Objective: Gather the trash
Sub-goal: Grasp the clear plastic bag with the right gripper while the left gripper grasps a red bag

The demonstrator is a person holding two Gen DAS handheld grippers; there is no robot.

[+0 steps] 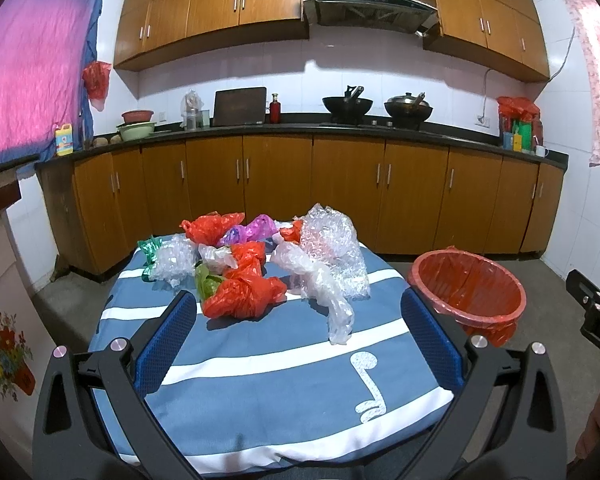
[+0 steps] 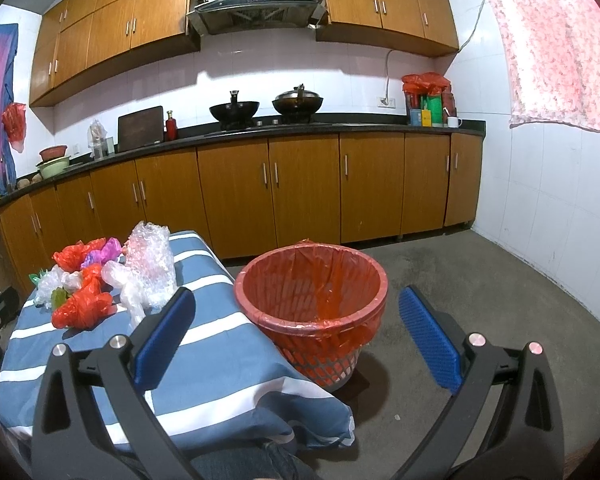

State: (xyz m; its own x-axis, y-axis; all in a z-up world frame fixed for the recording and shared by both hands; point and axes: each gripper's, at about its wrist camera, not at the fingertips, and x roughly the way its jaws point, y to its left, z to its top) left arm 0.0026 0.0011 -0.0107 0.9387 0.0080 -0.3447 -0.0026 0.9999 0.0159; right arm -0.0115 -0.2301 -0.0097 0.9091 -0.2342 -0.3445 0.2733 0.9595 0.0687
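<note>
Both grippers hang with jaws spread wide and nothing between them — the left gripper above the striped tablecloth, the right gripper facing the red bin. Crumpled plastic bags and bubble wrap lie heaped on the cloth's far half — the lined bin stands on the floor just beside the table.

I see an evenly lit room. Daylight glows through the pink floral curtain, slightly overexposed. The white tiled wall shows soft glare. Both fisheye views bend straight lines strongly and vignette black at corners. Focus is sharp centrally.
</note>
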